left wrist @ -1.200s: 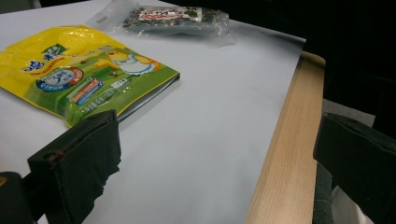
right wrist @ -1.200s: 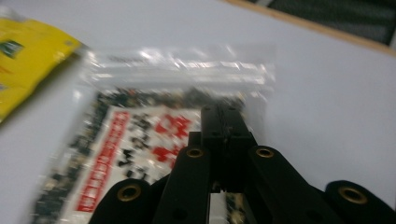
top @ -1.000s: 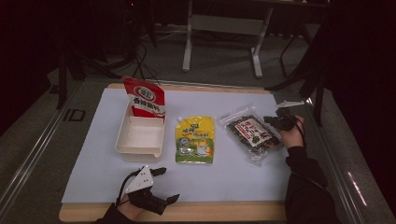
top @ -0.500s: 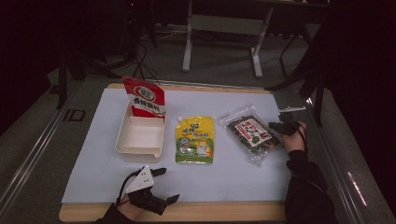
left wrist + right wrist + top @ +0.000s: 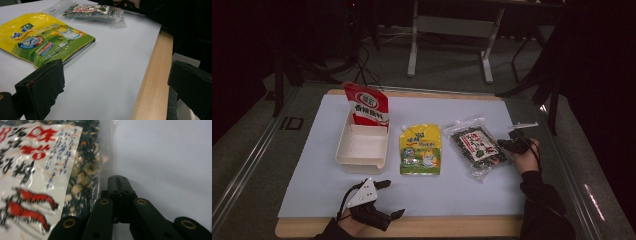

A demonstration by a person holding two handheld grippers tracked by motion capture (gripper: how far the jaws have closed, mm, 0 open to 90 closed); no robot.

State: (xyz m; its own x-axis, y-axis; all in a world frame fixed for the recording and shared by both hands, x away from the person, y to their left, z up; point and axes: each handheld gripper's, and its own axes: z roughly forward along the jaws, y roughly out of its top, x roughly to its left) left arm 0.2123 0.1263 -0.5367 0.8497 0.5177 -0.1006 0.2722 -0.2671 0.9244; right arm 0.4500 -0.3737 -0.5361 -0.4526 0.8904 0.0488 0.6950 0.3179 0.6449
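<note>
Three packets lie on the white sheet, and the clear seaweed packet [image 5: 476, 146] at the right is the one in play, flat on the tabletop with the right hand-held gripper [image 5: 117, 181] at its clear side edge, jaws pressed together with nothing visibly between them. The step looks like the approach to a pickup, so the next move calls for parting the jaws and pinching that edge. The left hand-held gripper [image 5: 388, 199] rests wide open and empty near the front edge, short of the yellow pouch [image 5: 420, 148] and tray [image 5: 362, 160].

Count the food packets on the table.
3: red packet standing in the white tray, yellow pouch flat mid-table, clear seaweed bag by the right gripper. None seems hidden.
</note>
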